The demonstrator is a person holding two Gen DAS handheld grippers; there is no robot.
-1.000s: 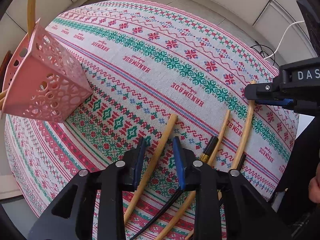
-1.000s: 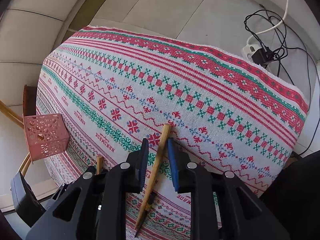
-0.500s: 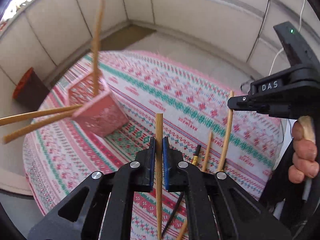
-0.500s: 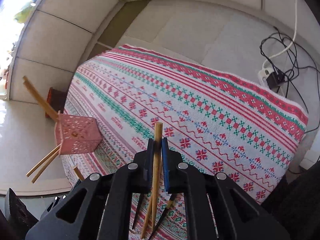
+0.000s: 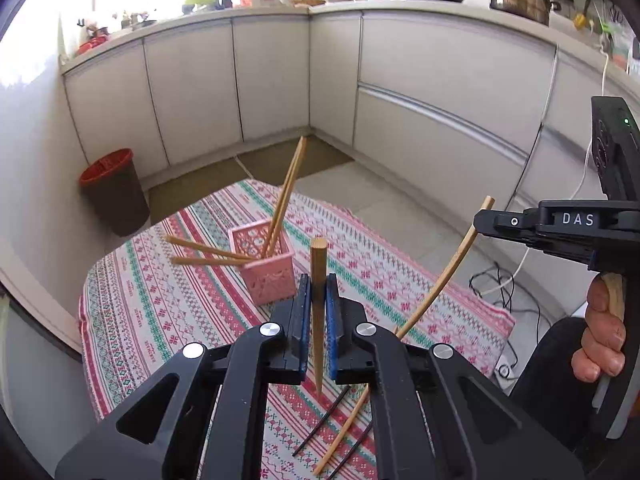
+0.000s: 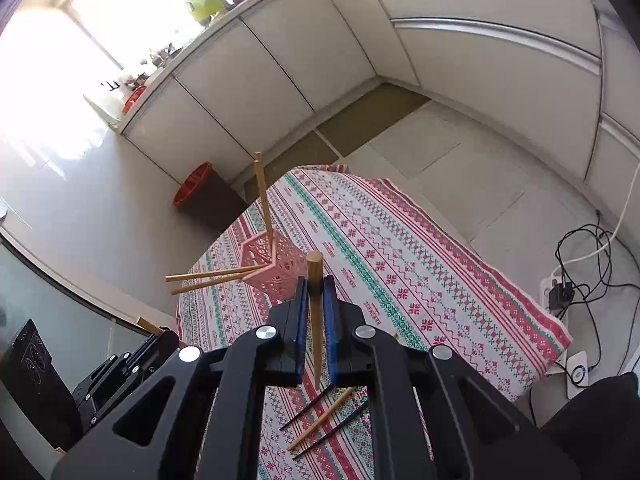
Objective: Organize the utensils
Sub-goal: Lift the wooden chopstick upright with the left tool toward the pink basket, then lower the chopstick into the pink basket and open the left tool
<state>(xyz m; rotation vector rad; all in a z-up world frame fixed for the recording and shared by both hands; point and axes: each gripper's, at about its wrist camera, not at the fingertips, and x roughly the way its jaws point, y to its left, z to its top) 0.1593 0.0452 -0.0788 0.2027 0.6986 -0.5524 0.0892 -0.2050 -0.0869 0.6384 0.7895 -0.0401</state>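
A pink perforated holder (image 5: 266, 264) (image 6: 272, 266) stands on the patterned tablecloth (image 5: 160, 312) with several wooden chopsticks (image 5: 286, 196) leaning out of it. My left gripper (image 5: 316, 286) is shut on a wooden chopstick (image 5: 318, 320), held upright above the table. My right gripper (image 6: 315, 288) is shut on another wooden chopstick (image 6: 315, 320), also raised; it shows in the left wrist view (image 5: 500, 222) holding that chopstick (image 5: 448, 272). Loose wooden and black chopsticks (image 5: 344, 428) (image 6: 320, 420) lie on the cloth below the grippers.
White kitchen cabinets (image 5: 420, 120) stand behind the table. A dark bin with a red rim (image 5: 114, 192) is on the floor at the left. Cables and a power strip (image 6: 568, 280) lie on the floor at the right.
Both grippers closed on a chopstick each and lifted them off the cloth. Both views rose and tilted up, bringing the holder and kitchen into sight.
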